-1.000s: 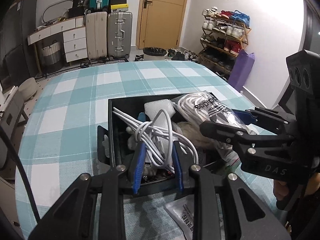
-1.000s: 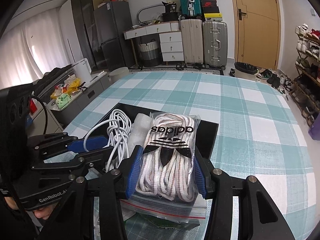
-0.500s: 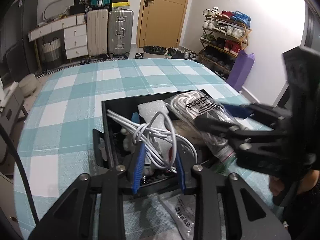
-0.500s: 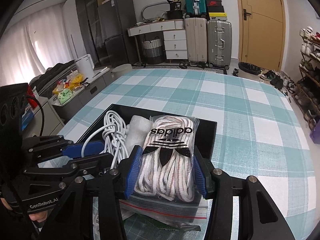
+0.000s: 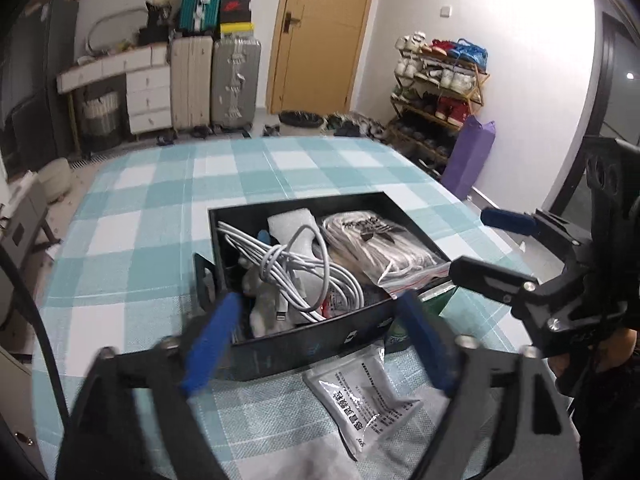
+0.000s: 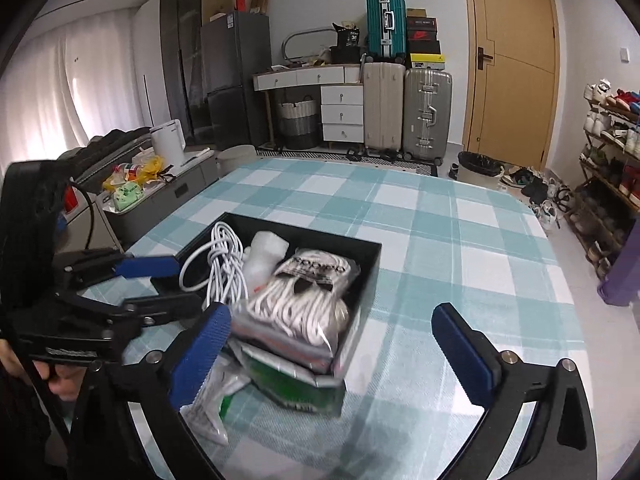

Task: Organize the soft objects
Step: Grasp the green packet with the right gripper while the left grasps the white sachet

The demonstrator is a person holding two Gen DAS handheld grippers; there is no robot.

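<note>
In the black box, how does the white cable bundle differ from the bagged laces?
The white cable bundle lies loose and bare; the bagged laces sit sealed in a clear zip bag with a black logo. The cable is smooth, in a few looping strands; the laces are many, flat and bunched. The cable is on the box's left, the laces on its right. Both are white and released.

Table (image 5: 132, 240) w/ teal-white check cloth carried a black box (image 5: 304, 344). Just in front of box lay a grey foil packet (image 5: 360, 396); at box's front right corner, a green pack (image 6: 296, 384) tucked partly under it.
</note>
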